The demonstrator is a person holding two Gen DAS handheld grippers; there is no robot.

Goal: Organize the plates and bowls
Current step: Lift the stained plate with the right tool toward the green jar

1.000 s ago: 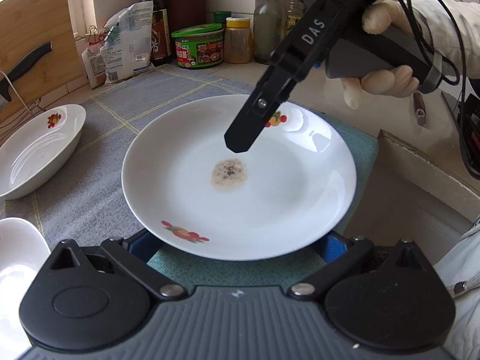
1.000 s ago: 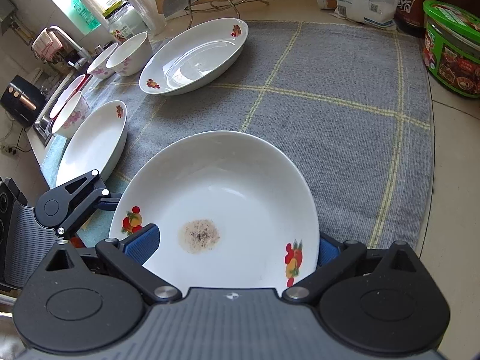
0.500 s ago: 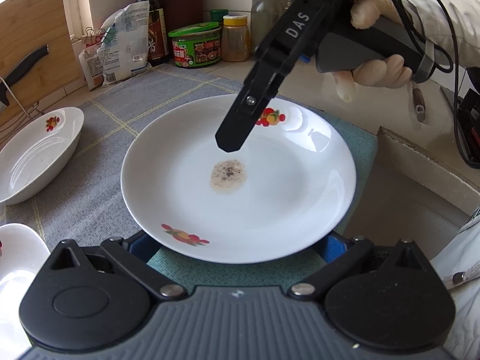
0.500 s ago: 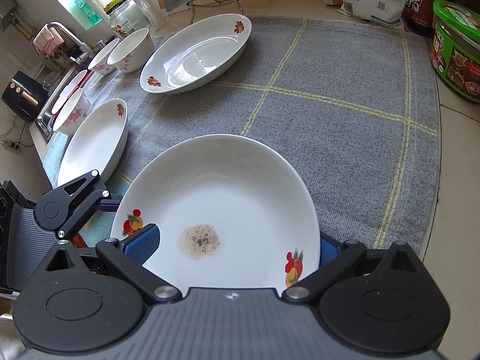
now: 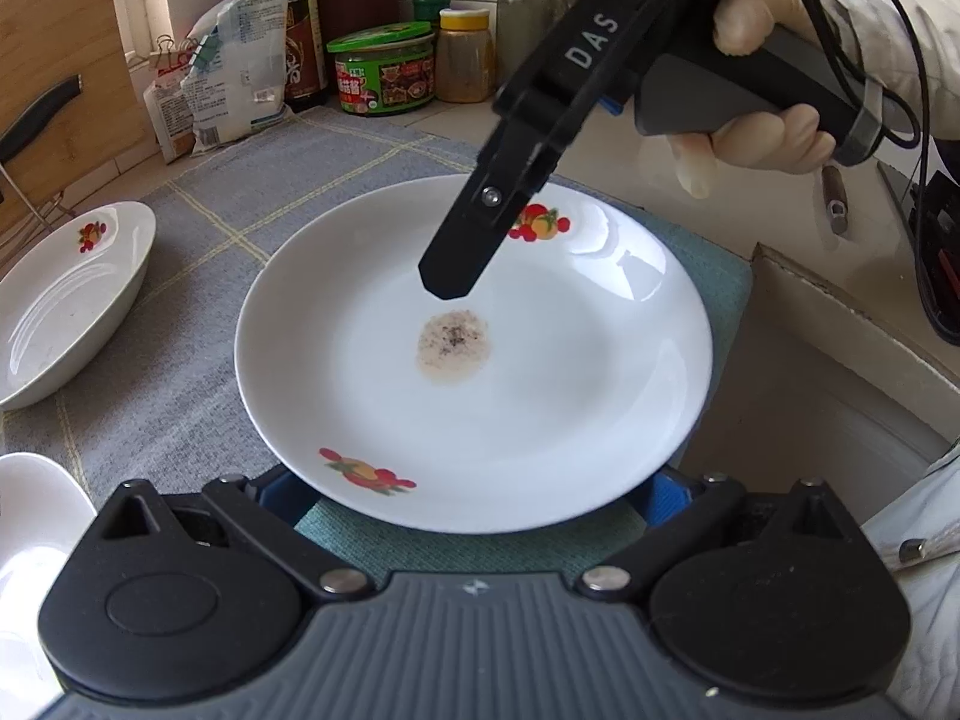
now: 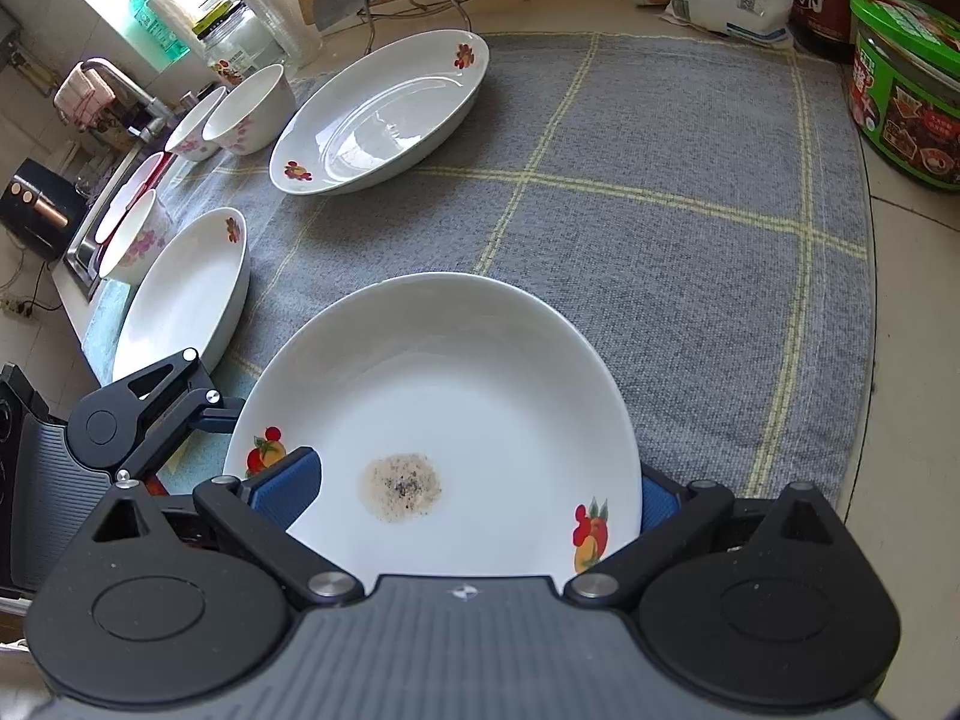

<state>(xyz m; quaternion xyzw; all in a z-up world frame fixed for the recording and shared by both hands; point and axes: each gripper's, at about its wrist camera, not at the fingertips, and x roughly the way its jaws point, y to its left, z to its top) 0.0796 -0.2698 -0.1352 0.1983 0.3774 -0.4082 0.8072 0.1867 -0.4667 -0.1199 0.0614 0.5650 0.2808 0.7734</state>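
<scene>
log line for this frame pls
plate: stained, on mat | left: open, astride near rim | right: open over plate

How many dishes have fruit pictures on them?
3: the stained plate nearest the camera, an oval dish far across the mat, a third dish on the left. More may be hidden.
</scene>
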